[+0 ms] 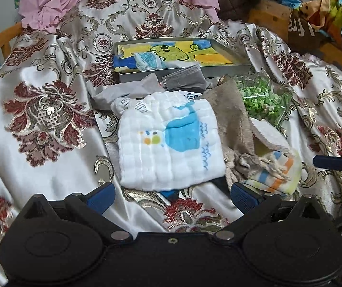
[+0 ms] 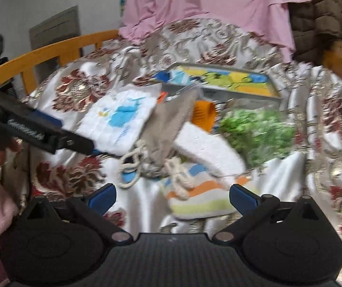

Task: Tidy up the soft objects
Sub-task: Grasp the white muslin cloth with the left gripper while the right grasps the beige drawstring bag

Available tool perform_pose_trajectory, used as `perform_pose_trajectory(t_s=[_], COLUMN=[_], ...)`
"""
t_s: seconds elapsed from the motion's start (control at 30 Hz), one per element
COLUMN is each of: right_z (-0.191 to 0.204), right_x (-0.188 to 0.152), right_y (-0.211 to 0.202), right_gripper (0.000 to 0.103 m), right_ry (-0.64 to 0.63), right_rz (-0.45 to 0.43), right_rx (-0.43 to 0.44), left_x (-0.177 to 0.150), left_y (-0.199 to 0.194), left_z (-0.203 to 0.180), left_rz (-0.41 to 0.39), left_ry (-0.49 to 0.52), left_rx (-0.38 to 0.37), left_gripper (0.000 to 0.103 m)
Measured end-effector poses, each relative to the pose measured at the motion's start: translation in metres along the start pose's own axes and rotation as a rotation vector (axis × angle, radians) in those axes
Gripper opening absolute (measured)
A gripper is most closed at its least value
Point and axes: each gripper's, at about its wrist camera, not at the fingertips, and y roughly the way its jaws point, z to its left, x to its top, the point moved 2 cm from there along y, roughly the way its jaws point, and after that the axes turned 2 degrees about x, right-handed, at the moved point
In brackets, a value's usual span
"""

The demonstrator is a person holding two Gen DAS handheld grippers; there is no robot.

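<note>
While both hand-held grippers hover with jaws wide and empty, soft things lie heaped on floral satin cloth (image 1: 41, 143). Left hand-held gripper (image 1: 172, 195) just short of white whale-print cloth (image 1: 171, 143). Right hand-held gripper (image 2: 172, 197) over striped cloth (image 2: 194, 198), rope cord (image 2: 178, 179) lying across it. Tan bag (image 1: 230, 117) between whale cloth and green leafy bunch (image 1: 261, 95). Shallow box (image 1: 221, 47) with yellow cartoon picture behind heap. Right view blurred.
</note>
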Motion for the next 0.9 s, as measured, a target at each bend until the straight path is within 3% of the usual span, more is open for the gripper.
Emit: perform_pose_trajectory(t_s=[0.47,0.9], right_z=[0.007,-0.011], right_x=[0.017,0.040], right_y=[0.049,0.079], right_gripper=[0.101,0.098], right_ry=[-0.021,0.083], right_rz=[0.009,-0.001], right_rx=[0.029,0.062], left_x=[0.018,0.031], left_y=[0.037,0.060], left_z=[0.016,0.040], left_rz=[0.024,0.055], left_ry=[-0.068,-0.170], left_rx=[-0.074,-0.135], left_gripper=[0.102,0.102])
